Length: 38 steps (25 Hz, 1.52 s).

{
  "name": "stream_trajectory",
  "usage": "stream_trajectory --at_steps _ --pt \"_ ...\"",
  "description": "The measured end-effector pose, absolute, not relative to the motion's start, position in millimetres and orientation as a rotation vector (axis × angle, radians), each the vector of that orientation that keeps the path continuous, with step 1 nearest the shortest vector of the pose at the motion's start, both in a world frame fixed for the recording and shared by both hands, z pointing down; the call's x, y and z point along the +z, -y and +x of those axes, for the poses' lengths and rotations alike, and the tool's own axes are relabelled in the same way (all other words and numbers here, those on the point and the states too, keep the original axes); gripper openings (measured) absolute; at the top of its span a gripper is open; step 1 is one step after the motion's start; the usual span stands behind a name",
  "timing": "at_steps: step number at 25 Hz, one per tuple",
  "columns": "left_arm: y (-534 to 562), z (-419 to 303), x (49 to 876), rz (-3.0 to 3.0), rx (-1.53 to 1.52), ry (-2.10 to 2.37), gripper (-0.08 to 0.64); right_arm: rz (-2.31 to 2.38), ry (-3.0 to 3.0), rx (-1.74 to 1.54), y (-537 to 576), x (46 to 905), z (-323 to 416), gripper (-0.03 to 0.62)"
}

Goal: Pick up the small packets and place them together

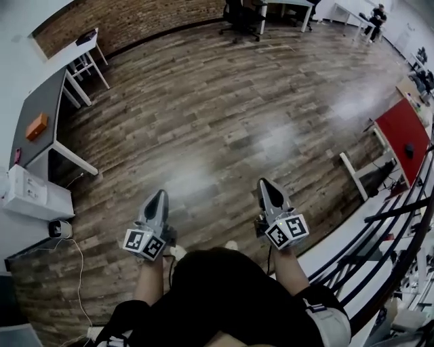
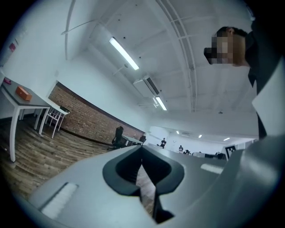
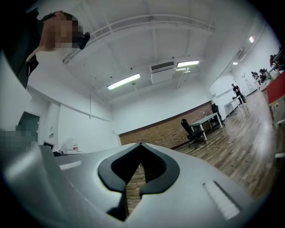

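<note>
No small packets show in any view. In the head view my left gripper (image 1: 157,196) and my right gripper (image 1: 266,184) are held out level over a wooden floor (image 1: 224,115), side by side, each with its marker cube near the person's hands. Both are shut with nothing between the jaws. The left gripper view looks along its closed gripper (image 2: 142,149) into an office room. The right gripper view does the same over its closed gripper (image 3: 141,146).
A grey table (image 1: 41,112) with an orange object (image 1: 36,126) stands at the left wall. A red-topped table (image 1: 405,132) and black railings (image 1: 400,230) are at the right. Desks and office chairs (image 1: 241,13) line the far brick wall. A person sits far off (image 1: 376,17).
</note>
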<state>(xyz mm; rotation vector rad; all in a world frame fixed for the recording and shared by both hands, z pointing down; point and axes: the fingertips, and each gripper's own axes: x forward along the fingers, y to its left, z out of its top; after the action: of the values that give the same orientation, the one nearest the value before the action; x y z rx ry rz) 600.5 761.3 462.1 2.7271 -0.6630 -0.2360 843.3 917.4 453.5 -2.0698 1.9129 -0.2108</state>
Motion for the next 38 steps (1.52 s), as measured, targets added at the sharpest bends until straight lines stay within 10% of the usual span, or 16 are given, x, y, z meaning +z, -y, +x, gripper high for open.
stream_trajectory --at_steps 38 --pt "-684.7 212.9 473.9 2.276 -0.471 1.692 0.0 -1.169 -2.815 -0.287 -645.1 436.5 455.9 0.002"
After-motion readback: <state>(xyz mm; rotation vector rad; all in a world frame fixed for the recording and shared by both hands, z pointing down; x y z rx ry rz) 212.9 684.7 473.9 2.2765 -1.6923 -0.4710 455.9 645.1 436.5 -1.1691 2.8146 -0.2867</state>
